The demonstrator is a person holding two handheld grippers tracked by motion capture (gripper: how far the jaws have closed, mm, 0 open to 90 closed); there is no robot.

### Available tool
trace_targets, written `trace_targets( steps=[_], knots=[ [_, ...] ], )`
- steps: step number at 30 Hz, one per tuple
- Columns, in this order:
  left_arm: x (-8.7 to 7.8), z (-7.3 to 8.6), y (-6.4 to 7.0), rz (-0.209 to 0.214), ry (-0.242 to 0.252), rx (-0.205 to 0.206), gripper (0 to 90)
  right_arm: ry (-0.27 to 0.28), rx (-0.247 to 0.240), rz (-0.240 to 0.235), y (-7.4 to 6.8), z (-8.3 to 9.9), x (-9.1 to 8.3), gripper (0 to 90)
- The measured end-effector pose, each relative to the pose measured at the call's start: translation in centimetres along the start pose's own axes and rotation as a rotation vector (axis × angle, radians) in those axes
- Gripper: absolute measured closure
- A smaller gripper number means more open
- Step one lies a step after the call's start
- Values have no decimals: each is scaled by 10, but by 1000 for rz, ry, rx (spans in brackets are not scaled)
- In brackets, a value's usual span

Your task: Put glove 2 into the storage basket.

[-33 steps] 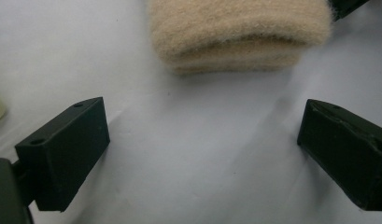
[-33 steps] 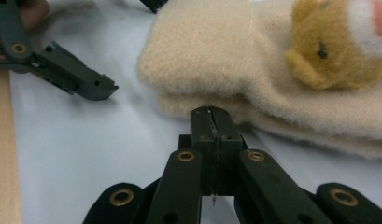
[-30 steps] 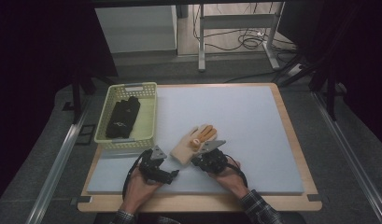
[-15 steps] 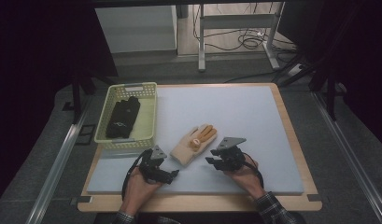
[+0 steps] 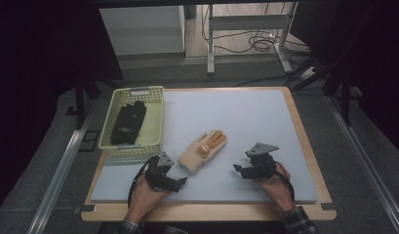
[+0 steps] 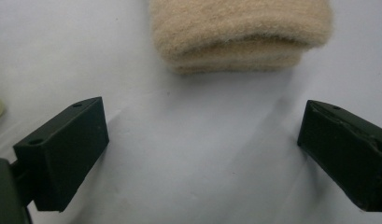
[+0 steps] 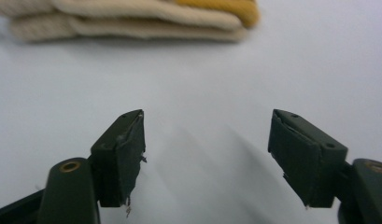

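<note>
A cream knitted glove point(image 5: 203, 150) with orange fingertips lies flat on the pale blue mat point(image 5: 246, 117), near its front middle. My left gripper point(image 5: 176, 184) rests on the mat just left of the glove's cuff, open and empty. In the left gripper view the cuff point(image 6: 240, 35) lies a short way beyond the spread jaws. My right gripper point(image 5: 238, 169) sits on the mat to the right of the glove, open and empty. The right gripper view shows the glove point(image 7: 132, 18) across the top, apart from the jaws.
A pale yellow basket point(image 5: 155, 122) stands at the mat's left edge with a black glove point(image 5: 128, 122) inside. The mat lies on a wooden table point(image 5: 304, 136). Metal rails run along both sides of the table.
My right gripper has drawn back to the right, away from the cream glove, which stays on the mat. The left gripper has hardly moved.
</note>
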State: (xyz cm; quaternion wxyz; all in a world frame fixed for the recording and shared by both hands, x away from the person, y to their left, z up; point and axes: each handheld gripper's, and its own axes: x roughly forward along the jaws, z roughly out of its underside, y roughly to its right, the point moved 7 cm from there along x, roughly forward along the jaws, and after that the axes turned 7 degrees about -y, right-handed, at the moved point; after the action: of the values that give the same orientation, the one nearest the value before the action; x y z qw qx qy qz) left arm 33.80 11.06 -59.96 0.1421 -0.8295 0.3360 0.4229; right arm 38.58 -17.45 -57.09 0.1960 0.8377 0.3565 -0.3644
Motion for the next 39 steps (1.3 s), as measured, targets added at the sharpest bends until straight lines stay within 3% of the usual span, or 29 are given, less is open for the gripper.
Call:
trace_targets(
  steps=[5,9,21,31,39],
  knots=[
    [-3,-4,1,30,-20,-37,0,-5,36,36,12,14,-2,216],
    [-6,-11,1,52,-12,-61,0,-36,67,24,16,16,0,181],
    [-6,-53,4,77,-19,-48,0,-31,66,26,16,16,1,181],
    [15,-93,6,73,-61,-17,0,-30,65,26,16,17,1,181],
    [41,-110,6,72,-120,5,0,-31,65,26,16,17,1,181]
  ],
)
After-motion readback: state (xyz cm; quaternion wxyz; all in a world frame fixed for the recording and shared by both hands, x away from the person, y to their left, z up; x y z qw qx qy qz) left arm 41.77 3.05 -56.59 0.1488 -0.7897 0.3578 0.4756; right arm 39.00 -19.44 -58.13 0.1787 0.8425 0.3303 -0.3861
